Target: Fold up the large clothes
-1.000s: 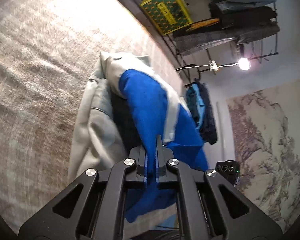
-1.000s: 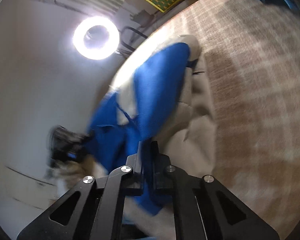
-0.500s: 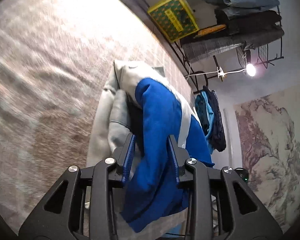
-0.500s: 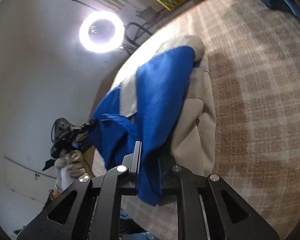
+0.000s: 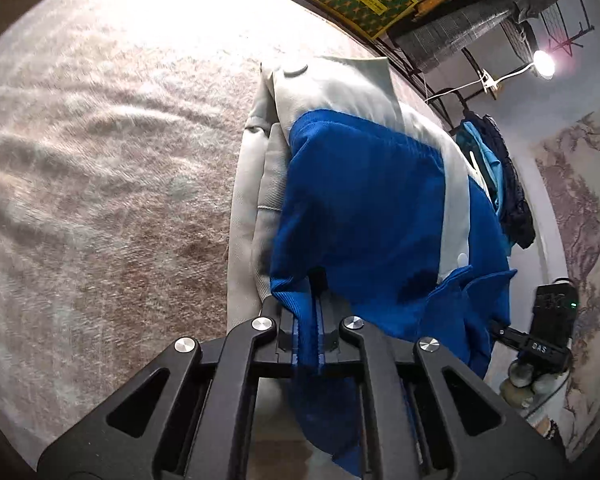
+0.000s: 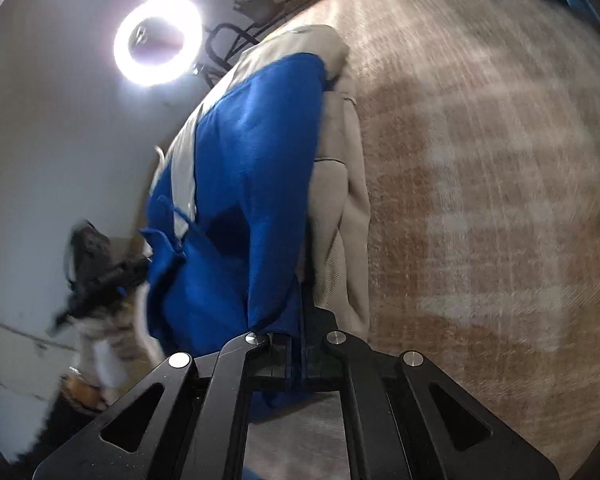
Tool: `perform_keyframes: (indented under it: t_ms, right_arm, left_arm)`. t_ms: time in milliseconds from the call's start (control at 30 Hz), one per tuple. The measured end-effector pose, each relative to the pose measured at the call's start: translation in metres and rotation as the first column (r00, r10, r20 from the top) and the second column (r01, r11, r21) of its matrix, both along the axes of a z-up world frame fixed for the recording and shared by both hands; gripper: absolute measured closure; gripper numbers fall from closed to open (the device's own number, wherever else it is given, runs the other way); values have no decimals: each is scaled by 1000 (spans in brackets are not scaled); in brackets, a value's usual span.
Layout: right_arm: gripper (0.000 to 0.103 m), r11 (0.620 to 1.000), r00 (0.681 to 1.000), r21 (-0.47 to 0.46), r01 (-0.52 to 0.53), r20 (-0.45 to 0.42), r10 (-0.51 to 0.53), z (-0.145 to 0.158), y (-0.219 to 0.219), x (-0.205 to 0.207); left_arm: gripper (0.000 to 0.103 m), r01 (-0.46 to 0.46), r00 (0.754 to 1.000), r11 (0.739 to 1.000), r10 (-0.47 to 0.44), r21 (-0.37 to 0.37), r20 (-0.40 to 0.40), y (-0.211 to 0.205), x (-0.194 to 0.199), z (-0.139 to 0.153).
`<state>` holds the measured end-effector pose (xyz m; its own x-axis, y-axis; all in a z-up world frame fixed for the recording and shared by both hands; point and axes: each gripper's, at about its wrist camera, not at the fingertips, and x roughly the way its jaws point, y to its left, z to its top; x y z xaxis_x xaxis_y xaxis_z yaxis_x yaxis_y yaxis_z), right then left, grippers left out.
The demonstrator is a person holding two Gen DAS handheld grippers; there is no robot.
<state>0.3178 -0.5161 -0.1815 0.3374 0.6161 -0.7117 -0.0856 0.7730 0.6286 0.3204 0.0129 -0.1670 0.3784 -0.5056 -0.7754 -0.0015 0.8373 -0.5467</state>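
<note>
We pinch the blue and beige jacket [image 5: 364, 208] in both jaws, left loosening, its length stretching ahead over the carpet [image 5: 100, 200].

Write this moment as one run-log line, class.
left gripper: opening, blue fabric between | right gripper: shut on blue-and-beige jacket | surface: carpet
</note>
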Motion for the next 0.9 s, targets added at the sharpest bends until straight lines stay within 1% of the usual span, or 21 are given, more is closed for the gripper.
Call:
perform_keyframes:
  t_ms: [33,67,100,133,167,200,267,300,333,400,467,500,567,600,633,667,733,800,833,867,900]
  right_arm:
    - [102,1000,1000,0,0,0,0,0,0,0]
    - [102,999,1000,-46,-19,22,20,9,2,-1]
    - [99,996,999,-82,-35,31,38,17,4,-2]
    - [98,991,997,-120,-64,35,68,28,5,-3]
    - [98,986,995,-143,-84,43,91,39,4,-3]
    - [98,983,992,-154,-98,61,108,47,2,-2]
    - [98,972,979,-192,-136,126,162,75,-1,1]
    - [98,969,975,-213,-125,153,160,85,-2,4]
    - [97,968,972,-229,-105,181,149,92,-4,8]
    - [97,973,963,-221,-59,243,113,105,-5,16]
    - [97,961,961,-272,-48,250,119,107,10,31]
    - [94,961,961,-269,-59,246,128,106,16,35]
    - [94,968,967,-233,-95,211,146,103,19,33]
    - [94,961,972,-256,-100,180,149,97,24,32]
    - [96,953,977,-277,-121,135,163,87,28,31]
    - [97,954,980,-270,-130,109,165,80,22,35]
    - [99,968,989,-213,-133,41,145,60,15,28]
    - [99,988,995,-118,-97,-18,95,40,1,17]
    - [99,994,997,-82,-74,-42,71,28,-3,10]
    - [99,995,997,-75,-73,-46,69,22,-3,9]
    - [99,993,996,-84,-80,-33,78,20,0,2]
  left_arm:
    - [92,9,1000,1000,-9,14,-1,1,0,6]
    - [90,12,1000,1000,-12,23,0,2,-2,11]
    - [88,17,1000,999,-18,42,6,3,-4,19]
    - [86,13,1000,996,-15,90,24,4,-7,34]
    - [86,11,999,994,-16,111,42,4,-8,43]
    - [86,14,997,988,-26,154,77,1,-10,58]
    - [86,-3,989,973,-31,231,144,-8,-12,80]
    - [86,-6,983,973,-37,231,183,-15,-9,91]
    - [86,-2,979,976,-42,216,199,-22,-5,96]
    - [86,10,979,982,-48,191,197,-37,6,99]
    - [86,21,979,980,-61,200,196,-51,16,98]
    - [86,21,979,979,-61,201,195,-56,20,98]
    - [86,25,983,985,-55,169,176,-57,26,94]
    - [86,26,983,987,-54,160,175,-57,27,93]
    - [86,26,982,985,-57,171,182,-57,27,93]
    - [86,26,980,982,-62,187,189,-55,26,94]
    - [86,20,979,976,-62,215,193,-50,30,92]
    - [86,-2,982,977,-38,213,183,-42,32,85]
    - [86,-20,985,982,-14,189,174,-33,31,80]
    - [86,-32,988,989,9,145,156,-24,29,75]
    - [83,-46,990,994,32,98,139,-15,27,72]
